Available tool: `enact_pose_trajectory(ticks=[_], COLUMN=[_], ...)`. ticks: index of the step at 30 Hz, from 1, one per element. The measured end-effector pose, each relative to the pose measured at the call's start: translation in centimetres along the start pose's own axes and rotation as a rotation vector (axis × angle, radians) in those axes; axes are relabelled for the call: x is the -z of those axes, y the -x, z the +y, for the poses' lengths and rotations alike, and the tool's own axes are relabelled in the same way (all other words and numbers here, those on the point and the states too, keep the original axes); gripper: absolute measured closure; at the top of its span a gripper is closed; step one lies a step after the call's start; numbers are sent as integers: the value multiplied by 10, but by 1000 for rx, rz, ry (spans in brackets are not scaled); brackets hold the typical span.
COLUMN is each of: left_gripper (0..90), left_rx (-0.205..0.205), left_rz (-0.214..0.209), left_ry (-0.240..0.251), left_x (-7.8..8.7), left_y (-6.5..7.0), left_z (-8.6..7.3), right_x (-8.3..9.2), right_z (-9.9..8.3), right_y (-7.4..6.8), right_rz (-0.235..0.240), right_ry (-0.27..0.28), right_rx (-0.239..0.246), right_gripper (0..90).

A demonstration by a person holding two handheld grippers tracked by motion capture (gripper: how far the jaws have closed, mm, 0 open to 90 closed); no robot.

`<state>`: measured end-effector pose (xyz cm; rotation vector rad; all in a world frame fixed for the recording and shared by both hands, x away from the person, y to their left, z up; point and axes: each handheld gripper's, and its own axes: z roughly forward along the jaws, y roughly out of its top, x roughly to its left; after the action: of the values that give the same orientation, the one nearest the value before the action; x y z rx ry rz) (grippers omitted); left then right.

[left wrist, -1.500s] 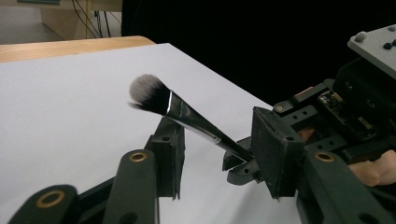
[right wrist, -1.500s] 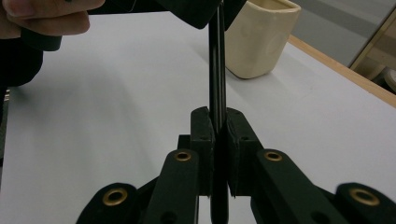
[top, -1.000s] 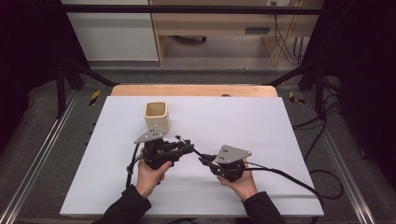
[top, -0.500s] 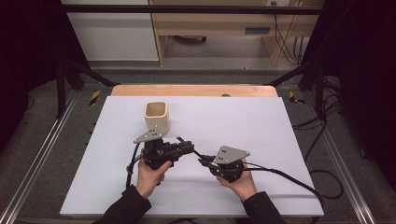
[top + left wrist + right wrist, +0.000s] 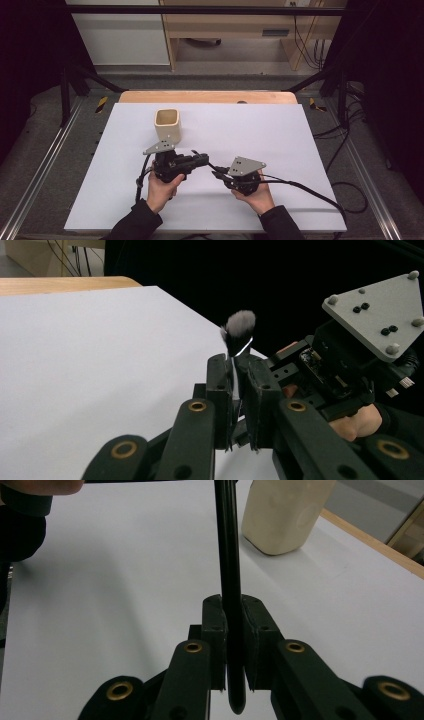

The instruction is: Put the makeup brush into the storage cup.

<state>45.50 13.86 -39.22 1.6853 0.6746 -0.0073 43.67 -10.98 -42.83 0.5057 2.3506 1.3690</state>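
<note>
A slim black brush (image 5: pixel 210 167) with a grey-white tuft (image 5: pixel 240 324) spans the gap between my two grippers. My left gripper (image 5: pixel 202 159) (image 5: pixel 239 376) has just been closing and is now shut on the brush just below the tuft. My right gripper (image 5: pixel 218 175) (image 5: pixel 233 616) is shut on the black handle (image 5: pixel 227 540), whose rounded end pokes out behind its jaws. In the left gripper view the right gripper's body (image 5: pixel 350 360) sits close behind, with its grey plate on top. A cream square cup (image 5: pixel 166 123) (image 5: pixel 285 510) stands upright just beyond the left gripper.
A white sheet (image 5: pixel 300 145) covers the table, and a wooden edge (image 5: pixel 210 96) shows along its far side. Metal rails run down both sides. Cables trail from the grippers toward the right front corner.
</note>
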Motion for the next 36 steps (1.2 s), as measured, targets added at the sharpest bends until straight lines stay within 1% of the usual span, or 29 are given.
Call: enact_pose_trajectory(ticks=[9,12,15,17,21,25,27,33,36], left_gripper=[832,832,833,833,833,833,833,833,833], left_rx=[-8,-20,-30,-40,-45,-49,-53,-67,-66], left_rz=[-2,2,9,22,39,59,69,102,119], left_ry=[-1,-6,-8,-11,-11,-11,-10,-12,-13], left_x=[0,0,1,2,6,11,13,20,24], left_y=[2,3,4,4,2,0,-1,-3,-5], left_z=[0,1,1,2,4,5,6,10,12], right_x=[0,0,0,0,3,7,8,14,19], right_z=[0,0,0,0,2,4,4,3,2], right_y=[0,0,1,1,3,5,6,12,16], right_rz=[2,3,6,3,-5,-16,-29,-71,-96], right_ry=[-2,-1,-7,-8,-9,-4,0,12,17], right_rx=[-6,-14,-29,-36,-71,-82,-92,-153,-177], right_gripper=[812,792,727,681,601,530,490,405,354])
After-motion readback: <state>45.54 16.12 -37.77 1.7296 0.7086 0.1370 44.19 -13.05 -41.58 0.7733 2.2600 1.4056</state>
